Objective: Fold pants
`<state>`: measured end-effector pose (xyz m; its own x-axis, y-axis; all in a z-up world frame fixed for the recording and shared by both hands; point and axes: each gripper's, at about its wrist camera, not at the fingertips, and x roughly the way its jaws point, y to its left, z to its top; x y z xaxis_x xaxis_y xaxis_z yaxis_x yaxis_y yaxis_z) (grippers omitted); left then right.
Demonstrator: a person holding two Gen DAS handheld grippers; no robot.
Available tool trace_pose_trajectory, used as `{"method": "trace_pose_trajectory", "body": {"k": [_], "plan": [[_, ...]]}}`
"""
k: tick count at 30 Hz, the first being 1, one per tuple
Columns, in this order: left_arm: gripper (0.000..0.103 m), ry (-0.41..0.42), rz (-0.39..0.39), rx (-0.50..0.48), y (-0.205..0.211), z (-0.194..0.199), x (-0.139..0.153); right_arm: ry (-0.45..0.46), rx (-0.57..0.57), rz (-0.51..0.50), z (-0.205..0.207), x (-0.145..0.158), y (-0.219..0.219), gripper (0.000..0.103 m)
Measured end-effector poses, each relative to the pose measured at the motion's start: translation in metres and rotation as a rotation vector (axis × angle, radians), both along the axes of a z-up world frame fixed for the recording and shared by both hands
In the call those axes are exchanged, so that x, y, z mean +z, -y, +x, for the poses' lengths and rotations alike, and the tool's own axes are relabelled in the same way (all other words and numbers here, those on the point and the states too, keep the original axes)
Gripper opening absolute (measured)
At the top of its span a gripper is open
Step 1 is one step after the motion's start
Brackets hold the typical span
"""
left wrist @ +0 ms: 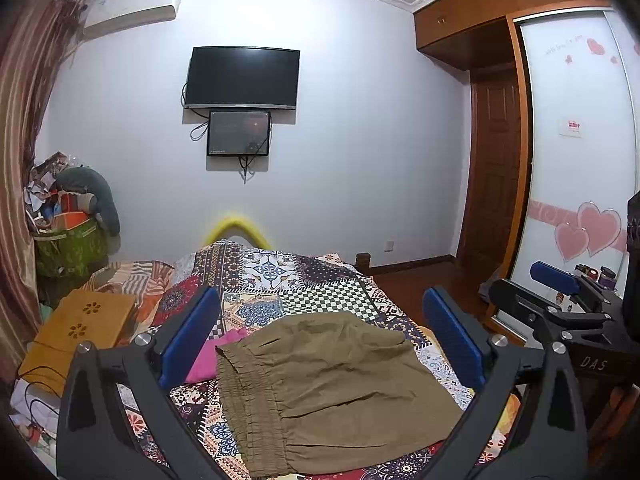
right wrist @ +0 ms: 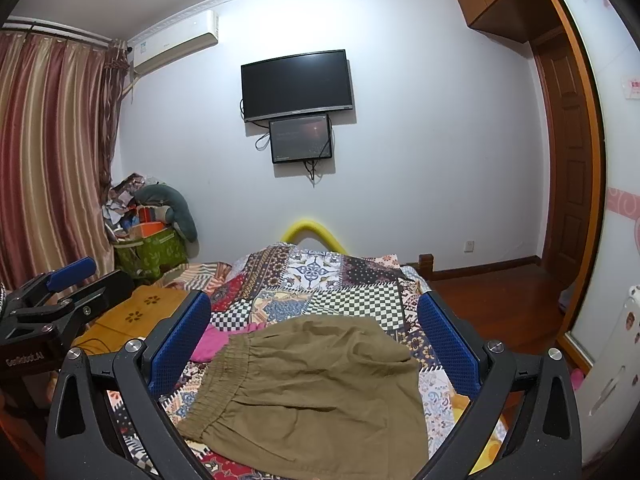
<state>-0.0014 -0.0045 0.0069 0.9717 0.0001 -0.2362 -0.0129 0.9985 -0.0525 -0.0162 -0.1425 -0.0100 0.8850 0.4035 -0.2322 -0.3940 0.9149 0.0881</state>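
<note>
both grippers, left gripper [left wrist: 320,344] and right gripper [right wrist: 316,344], hang wide open over the bed [left wrist: 328,296], holding nothing. the olive pants [left wrist: 332,392] lie near its near edge, seemingly folded once already, more folding left. a pink cloth [left wrist: 212,356] touches the waistband side.

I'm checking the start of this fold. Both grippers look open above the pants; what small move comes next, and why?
Probably lower the left gripper onto the elastic waistband: both it and the right gripper are open and empty, and the olive pants lie ungrasped on the patchwork bedspread.
</note>
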Motion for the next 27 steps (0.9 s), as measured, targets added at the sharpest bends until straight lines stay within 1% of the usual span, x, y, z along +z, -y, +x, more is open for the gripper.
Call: {"method": "trace_pose_trajectory", "body": {"k": [27], "plan": [[0.103,0.001,-0.001,-0.002,-0.0006,-0.0008,-0.0006,-0.005,0.001,-0.002,0.0002,0.0007,-0.001,0.103]]}}
